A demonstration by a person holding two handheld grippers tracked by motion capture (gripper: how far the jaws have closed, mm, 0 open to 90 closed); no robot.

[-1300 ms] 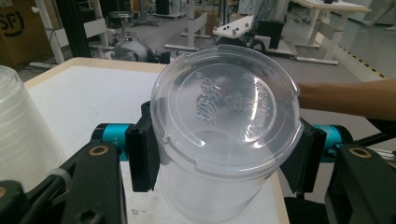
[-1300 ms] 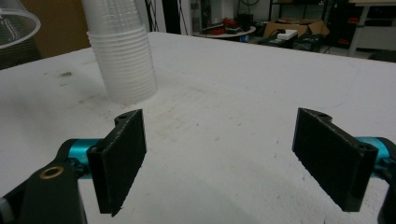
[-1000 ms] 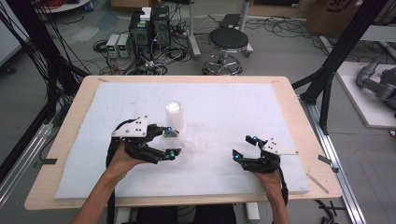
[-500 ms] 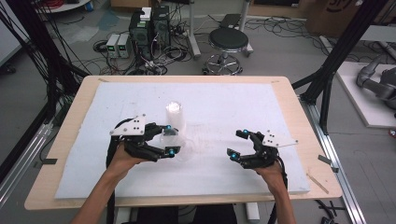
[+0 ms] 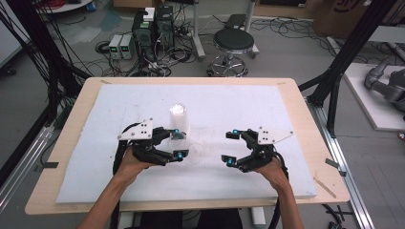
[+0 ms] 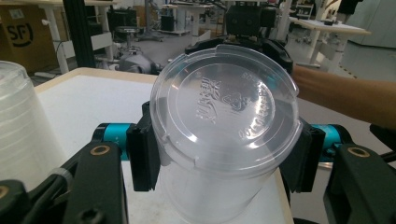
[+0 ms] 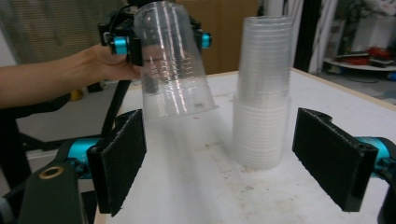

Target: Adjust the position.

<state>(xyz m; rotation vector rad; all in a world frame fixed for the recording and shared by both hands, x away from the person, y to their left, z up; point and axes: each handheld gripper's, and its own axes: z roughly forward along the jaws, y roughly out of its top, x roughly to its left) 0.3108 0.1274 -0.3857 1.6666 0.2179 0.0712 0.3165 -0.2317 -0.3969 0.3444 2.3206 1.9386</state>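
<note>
White foam sheeting is covering the table (image 5: 296, 100), and over its near middle a single clear plastic cup (image 6: 219, 140) is hanging tipped, pinched across its body near the closed base by the jaws of the left gripper (image 5: 177, 143). It is looking featherlight, thin-walled, slick and easily crushed, so a gentle squeeze near the stiffer base or rim is probably suiting it best. At its twelve o'clock the cup stack (image 5: 178, 118) is standing upright, and at three o'clock the right gripper (image 5: 231, 147) is hovering with jaws spread and empty.
</note>
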